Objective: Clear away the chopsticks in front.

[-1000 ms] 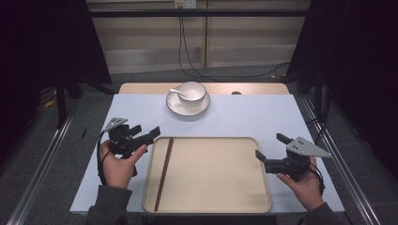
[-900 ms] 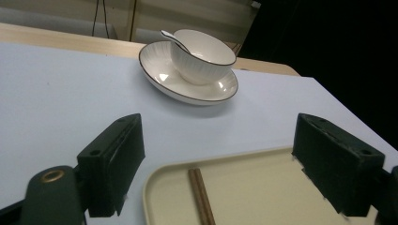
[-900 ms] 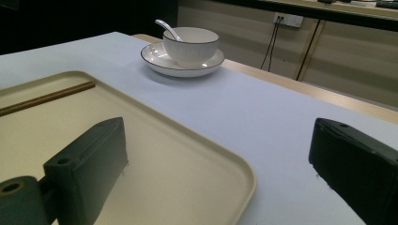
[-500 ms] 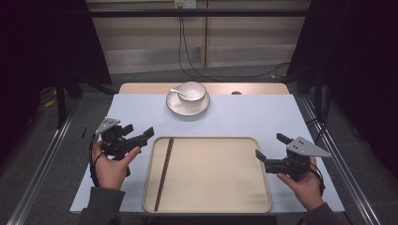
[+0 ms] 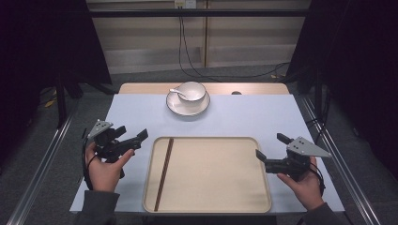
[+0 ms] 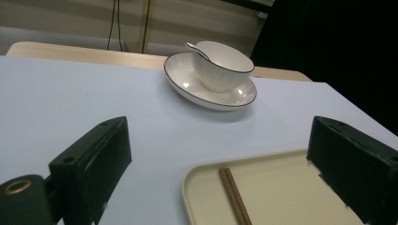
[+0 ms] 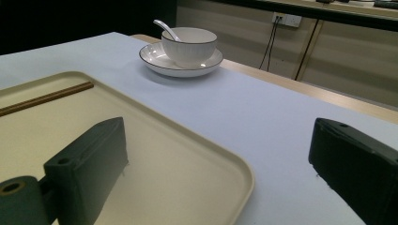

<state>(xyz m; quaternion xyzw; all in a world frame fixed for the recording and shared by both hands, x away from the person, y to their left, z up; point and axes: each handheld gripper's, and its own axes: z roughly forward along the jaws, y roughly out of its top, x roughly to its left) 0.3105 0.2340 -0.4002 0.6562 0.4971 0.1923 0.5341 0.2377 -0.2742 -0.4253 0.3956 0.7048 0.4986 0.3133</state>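
A beige tray lies at the table's near middle, with a pair of dark brown chopsticks lying lengthwise along its left side. At the far middle a white bowl stands on a white saucer, and a white spoon leans in the bowl. My left gripper hovers just left of the tray, open and empty, and points toward the bowl. Right of the tray my right gripper is held open and empty over the tray's right rim.
The table top is pale blue with a wooden strip along its far edge. Metal rails run along both sides. Cables hang against the back wall.
My left gripper has drifted a little to the left, away from the tray. The right gripper, tray, chopsticks and bowl have stayed in place.
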